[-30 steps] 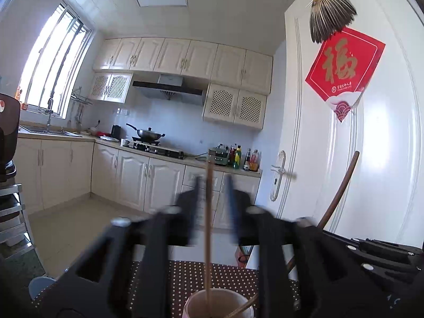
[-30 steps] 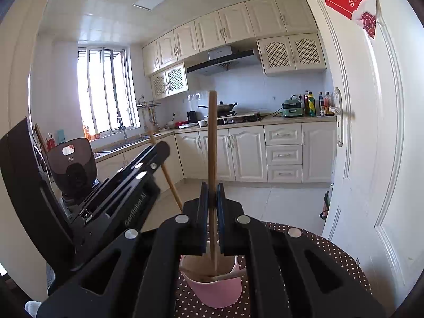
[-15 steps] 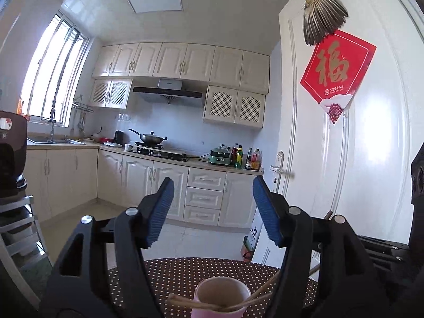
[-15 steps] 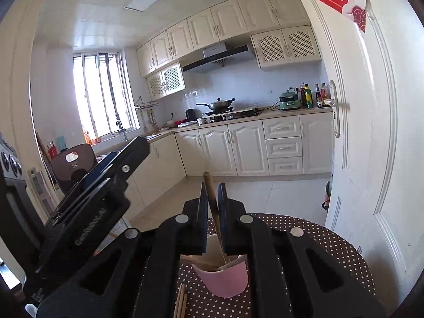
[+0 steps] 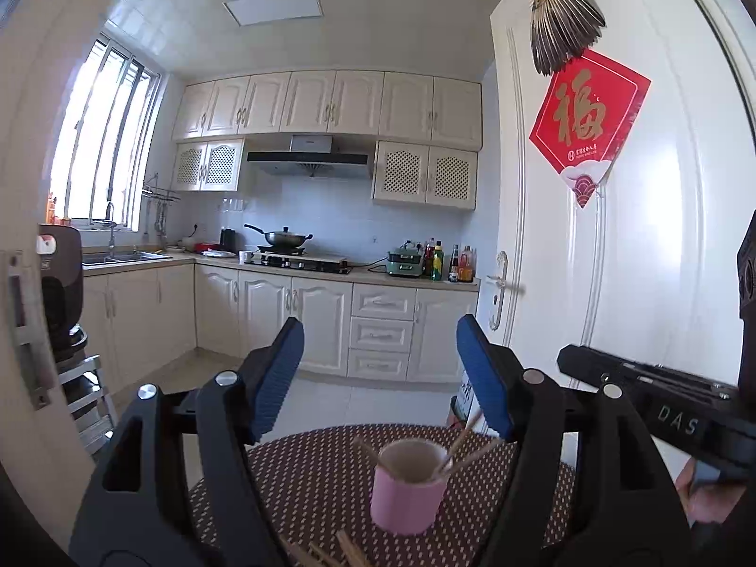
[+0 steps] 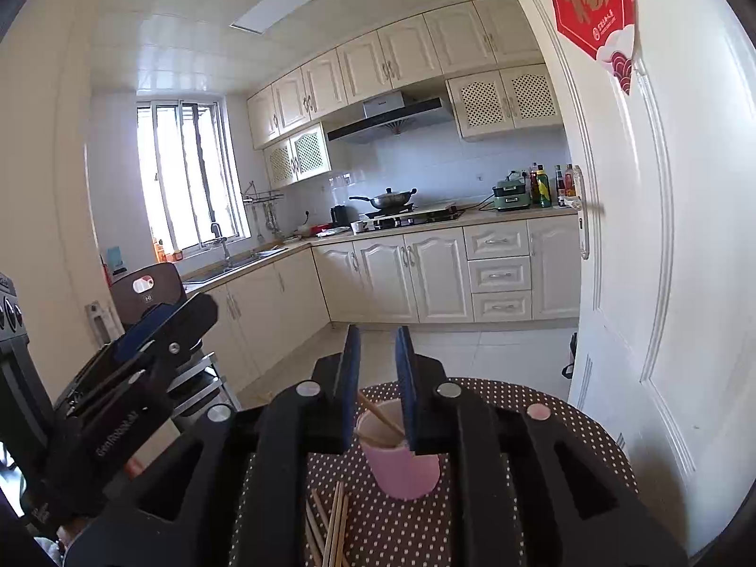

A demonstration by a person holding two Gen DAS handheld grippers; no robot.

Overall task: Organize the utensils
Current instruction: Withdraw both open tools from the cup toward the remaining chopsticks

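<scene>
A pink cup [image 5: 407,489] stands on the round dotted table [image 5: 302,482] and holds several wooden chopsticks [image 5: 460,449]. It also shows in the right wrist view [image 6: 404,465], with chopsticks [image 6: 378,418] leaning inside. More loose chopsticks [image 6: 330,527] lie on the table in front of the cup, also seen at the bottom of the left wrist view [image 5: 326,555]. My left gripper [image 5: 380,368] is open wide and empty, above and in front of the cup. My right gripper [image 6: 378,368] is open a little and empty, just above the cup's rim.
A white door [image 5: 614,260] stands close on the right of the table. Kitchen cabinets [image 5: 330,321] line the far wall. A dark appliance on a metal rack [image 5: 61,283] stands to the left. The table edge [image 6: 609,449] curves near the door.
Both grippers let their chopsticks drop into the cup. The left opened wide and drew back; the right opened slightly and lifted off its chopstick.
</scene>
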